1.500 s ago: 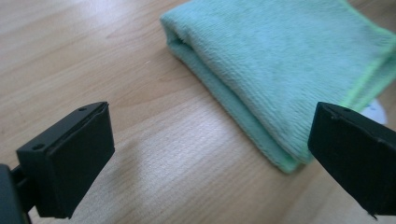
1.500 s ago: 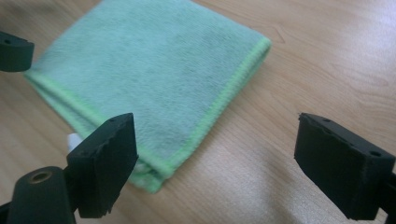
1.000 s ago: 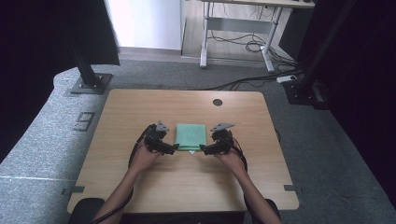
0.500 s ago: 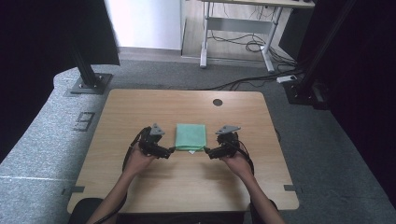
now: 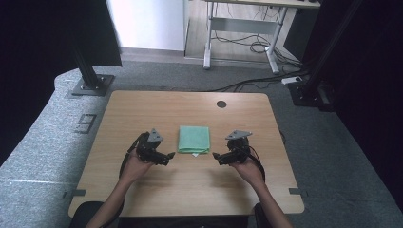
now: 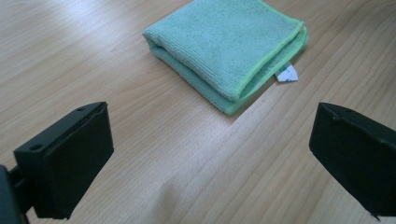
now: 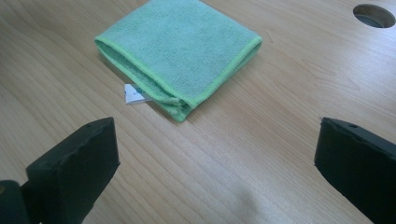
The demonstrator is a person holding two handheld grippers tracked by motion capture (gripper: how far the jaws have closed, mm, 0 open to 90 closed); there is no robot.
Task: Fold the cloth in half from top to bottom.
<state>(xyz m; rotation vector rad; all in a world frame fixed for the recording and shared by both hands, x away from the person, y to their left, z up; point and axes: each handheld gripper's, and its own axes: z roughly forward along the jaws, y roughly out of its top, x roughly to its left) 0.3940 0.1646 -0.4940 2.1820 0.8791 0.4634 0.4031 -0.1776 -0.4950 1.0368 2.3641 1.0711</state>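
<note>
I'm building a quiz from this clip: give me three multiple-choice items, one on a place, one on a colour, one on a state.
1. Where does the cloth lie?
A. between the two grippers
B. at the table's far left corner
C. on the floor

2. What colour is the cloth?
A. red
B. green
C. black

3. How do the left gripper and the right gripper stand?
A. both shut on the cloth
B. one open, one shut
C. both open, holding nothing

Answers: 1 A, the high view shows it on the table with a gripper at each side. 2 B, it is green in every view. 3 C, each gripper view shows wide-spread jaws over bare wood, short of the cloth.
</note>
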